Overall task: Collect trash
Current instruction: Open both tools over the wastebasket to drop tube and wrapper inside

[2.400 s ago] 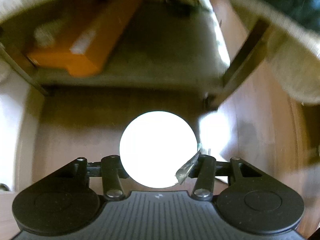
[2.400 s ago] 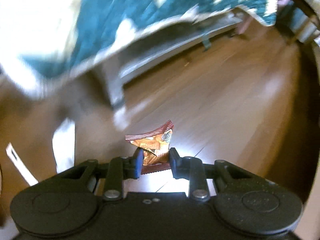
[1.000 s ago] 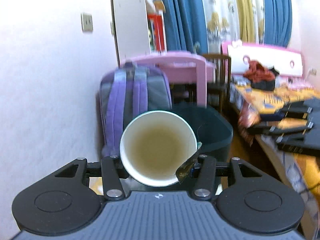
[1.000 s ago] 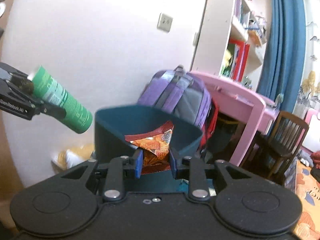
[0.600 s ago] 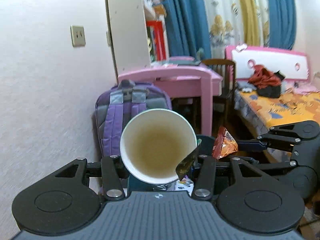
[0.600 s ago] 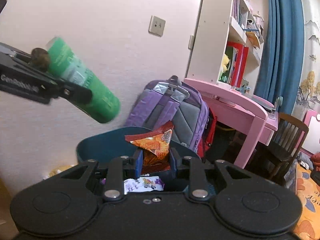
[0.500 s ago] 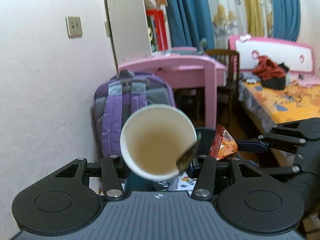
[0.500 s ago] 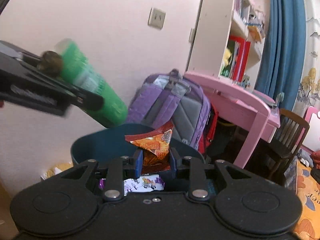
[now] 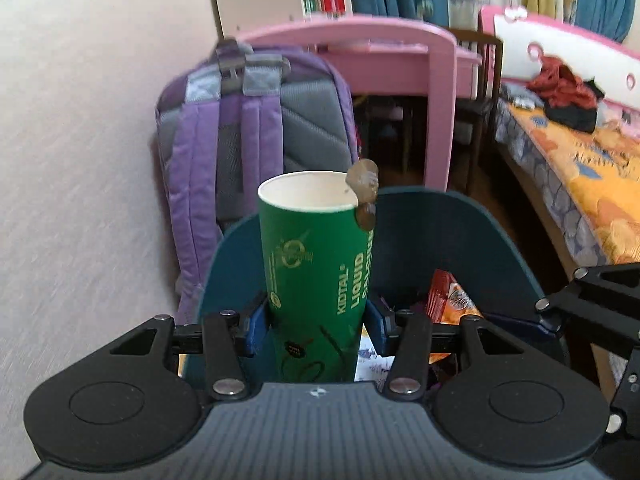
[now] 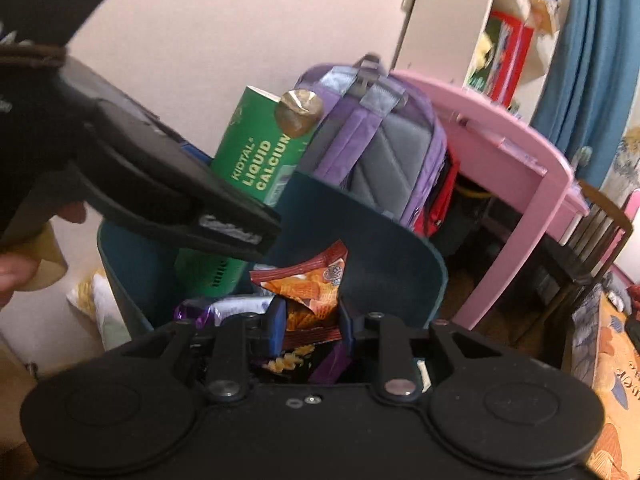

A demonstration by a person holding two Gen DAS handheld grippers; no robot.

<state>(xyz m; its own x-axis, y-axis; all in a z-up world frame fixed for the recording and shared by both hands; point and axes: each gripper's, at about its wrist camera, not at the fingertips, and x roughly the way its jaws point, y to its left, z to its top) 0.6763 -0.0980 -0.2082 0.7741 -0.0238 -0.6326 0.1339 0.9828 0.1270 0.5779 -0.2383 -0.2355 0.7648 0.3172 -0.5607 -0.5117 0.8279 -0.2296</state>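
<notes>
My left gripper [image 9: 316, 324] is shut on a green cardboard tube [image 9: 316, 264] marked "liquid calcium". The tube stands open end up, with a foil seal flap [image 9: 362, 184] hanging at its rim. It is over the near left part of a dark teal bin [image 9: 460, 220]. My right gripper [image 10: 312, 328] is shut on an orange and red snack wrapper [image 10: 316, 288] above the bin [image 10: 400, 240]. In the right wrist view the tube [image 10: 256, 152] leans behind one of the left gripper's fingers [image 10: 224, 224]. The wrapper [image 9: 444, 296] also shows in the left wrist view.
Purple and white wrappers [image 10: 236, 306] lie inside the bin. A purple backpack [image 9: 240, 128] leans on the wall behind it, beside a pink desk [image 9: 400, 40] and a dark chair [image 10: 592, 240]. A bed with an orange sheet [image 9: 580, 168] runs along the right. A hand [image 10: 16, 272] holds the left gripper.
Both grippers have come in over the bin and tipped downward. The tube has swung in the left jaws from mouth toward the camera to open end up. The wrapper stays gripped.
</notes>
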